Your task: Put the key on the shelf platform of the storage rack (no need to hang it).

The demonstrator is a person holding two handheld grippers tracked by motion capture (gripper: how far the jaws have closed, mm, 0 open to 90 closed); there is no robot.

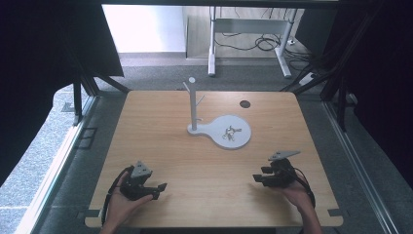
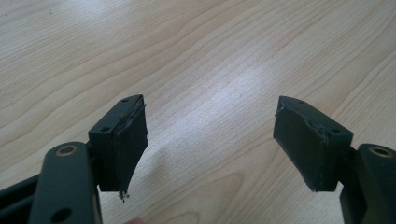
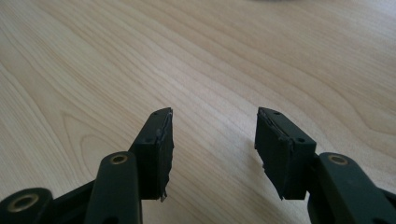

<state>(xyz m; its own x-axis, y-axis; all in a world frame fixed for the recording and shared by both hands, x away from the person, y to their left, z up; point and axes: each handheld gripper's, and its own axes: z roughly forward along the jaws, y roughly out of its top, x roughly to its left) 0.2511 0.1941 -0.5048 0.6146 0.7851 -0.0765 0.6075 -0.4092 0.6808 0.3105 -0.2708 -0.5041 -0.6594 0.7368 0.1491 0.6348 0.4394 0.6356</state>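
Observation:
A white stand (image 1: 194,105) with short pegs rises from a white round-ended base plate (image 1: 238,138) at the middle of the wooden table (image 1: 160,126). A small bunch of keys (image 1: 230,132) lies on that plate. My left gripper (image 1: 162,189) rests low near the front left of the table, jaws wide apart over bare wood (image 2: 210,135). My right gripper (image 1: 256,177) sits near the front right, jaws apart with nothing between them (image 3: 214,149). Both grippers are well short of the plate and keys.
A dark round hole (image 1: 245,104) marks the table top at the back right. Beyond the far edge stands a white desk frame (image 1: 248,36) with cables on the floor. Dark curtains hang on both sides.

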